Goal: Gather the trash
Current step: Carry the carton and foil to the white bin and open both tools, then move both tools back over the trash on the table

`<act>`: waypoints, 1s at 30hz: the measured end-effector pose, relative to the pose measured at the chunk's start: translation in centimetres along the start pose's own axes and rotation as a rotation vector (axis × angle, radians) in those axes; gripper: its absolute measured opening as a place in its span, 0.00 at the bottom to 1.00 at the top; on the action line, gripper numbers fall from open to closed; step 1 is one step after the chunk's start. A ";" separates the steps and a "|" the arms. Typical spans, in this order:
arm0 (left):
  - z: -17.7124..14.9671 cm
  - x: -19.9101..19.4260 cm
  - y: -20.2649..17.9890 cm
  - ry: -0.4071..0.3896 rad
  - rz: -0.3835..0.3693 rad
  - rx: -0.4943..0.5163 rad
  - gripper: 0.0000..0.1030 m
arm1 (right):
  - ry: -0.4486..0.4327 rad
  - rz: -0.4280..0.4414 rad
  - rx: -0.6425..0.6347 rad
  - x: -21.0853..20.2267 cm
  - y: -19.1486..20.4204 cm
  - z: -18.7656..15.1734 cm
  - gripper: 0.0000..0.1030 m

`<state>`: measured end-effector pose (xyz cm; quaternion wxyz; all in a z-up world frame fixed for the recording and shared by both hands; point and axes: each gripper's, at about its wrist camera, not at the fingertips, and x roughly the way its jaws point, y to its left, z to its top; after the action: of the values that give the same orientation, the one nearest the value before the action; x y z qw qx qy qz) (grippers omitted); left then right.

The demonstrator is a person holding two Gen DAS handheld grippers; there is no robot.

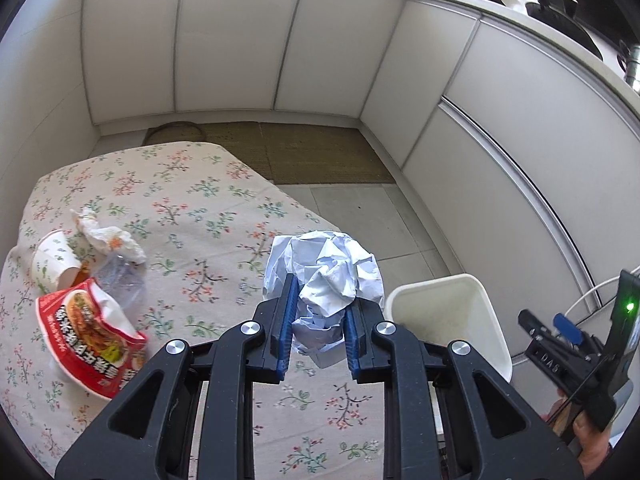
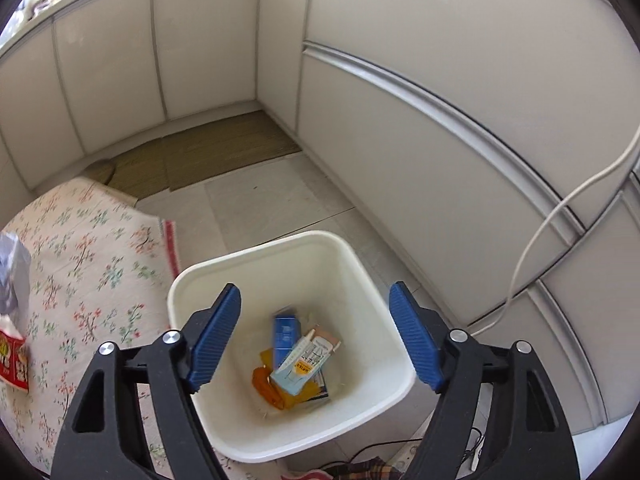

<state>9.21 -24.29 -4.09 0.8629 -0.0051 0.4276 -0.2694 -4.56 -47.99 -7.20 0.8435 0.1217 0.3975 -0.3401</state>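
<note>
Right wrist: open gripper (image 2: 316, 338) over bin (image 2: 256, 248) rim.

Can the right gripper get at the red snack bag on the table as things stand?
Probably yes. The right gripper is open and empty over the white bin; the red snack bag lies uncovered on the floral tablecloth, though the left gripper with its crumpled paper hovers between.

Between the fingertips of the right gripper (image 2: 316, 300) the mouth of the white square plastic bin (image 2: 360, 280) lies open, nothing across it; flat cartons and orange wrappers (image 2: 298, 360) sit only at its bottom. Left of the fingers, the table edge under the floral cloth (image 2: 92, 264) stands just beside the rim. Right of them, a white cable (image 2: 560, 208) hangs along the cabinet front (image 2: 440, 160)
</note>
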 end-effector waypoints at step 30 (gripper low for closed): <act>-4.1 8.8 -11.7 0.175 -0.182 0.114 0.58 | -0.009 -0.077 0.236 0.0 -9.1 1.6 0.80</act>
<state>5.13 -37.55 -10.36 0.7932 0.0286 0.4830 -0.3698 -9.67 -55.48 -5.56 0.8115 0.2033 0.3551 -0.4171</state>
